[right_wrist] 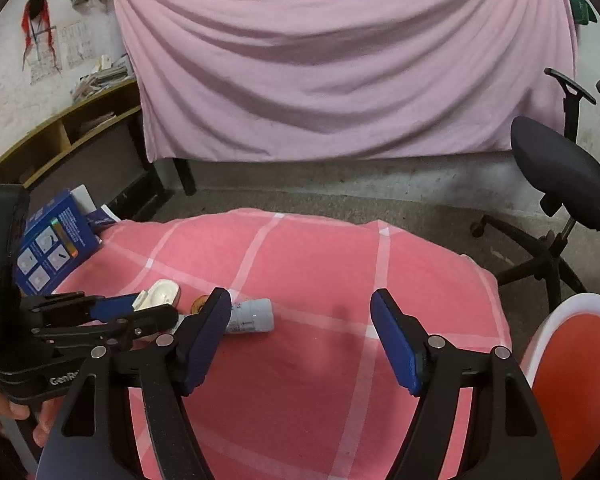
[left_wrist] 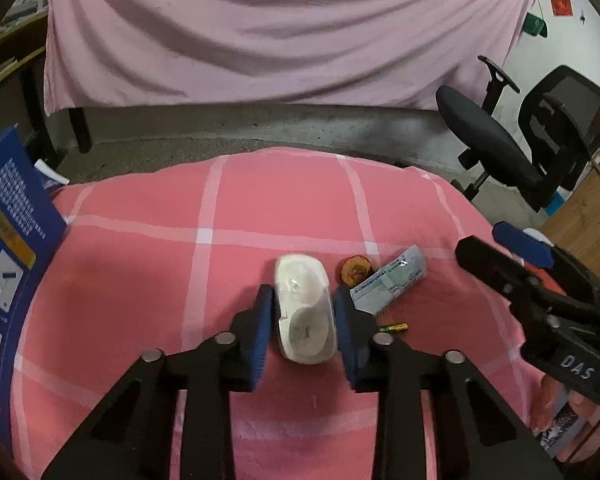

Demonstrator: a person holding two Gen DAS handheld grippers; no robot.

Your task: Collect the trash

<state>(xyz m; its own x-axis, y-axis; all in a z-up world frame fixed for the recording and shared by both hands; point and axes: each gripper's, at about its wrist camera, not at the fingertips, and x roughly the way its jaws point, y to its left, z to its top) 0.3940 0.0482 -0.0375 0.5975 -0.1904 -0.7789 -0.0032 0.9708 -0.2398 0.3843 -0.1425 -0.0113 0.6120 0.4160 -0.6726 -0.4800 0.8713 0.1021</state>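
A white plastic case (left_wrist: pixel 304 312) lies on the pink checked cloth (left_wrist: pixel 140 280). My left gripper (left_wrist: pixel 302 292) has its blue pads against the case's two long sides, shut on it. In the right wrist view the left gripper (right_wrist: pixel 156 306) sits at the left with the case (right_wrist: pixel 162 292) between its fingers. Right of the case lie a brown round piece (left_wrist: pixel 356 270), a grey-white packet (left_wrist: pixel 392 278) and a small green-gold battery (left_wrist: pixel 396 327). My right gripper (right_wrist: pixel 300 308) hovers open over bare cloth with nothing between its fingers. The packet (right_wrist: pixel 252 316) lies just beyond its left finger.
A blue carton (left_wrist: pixel 4 260) stands at the cloth's left edge. A black office chair (right_wrist: pixel 560 168) is on the floor at the right, and a red and white round object (right_wrist: pixel 572 360) sits at the near right. A pink sheet (right_wrist: pixel 340 60) hangs behind.
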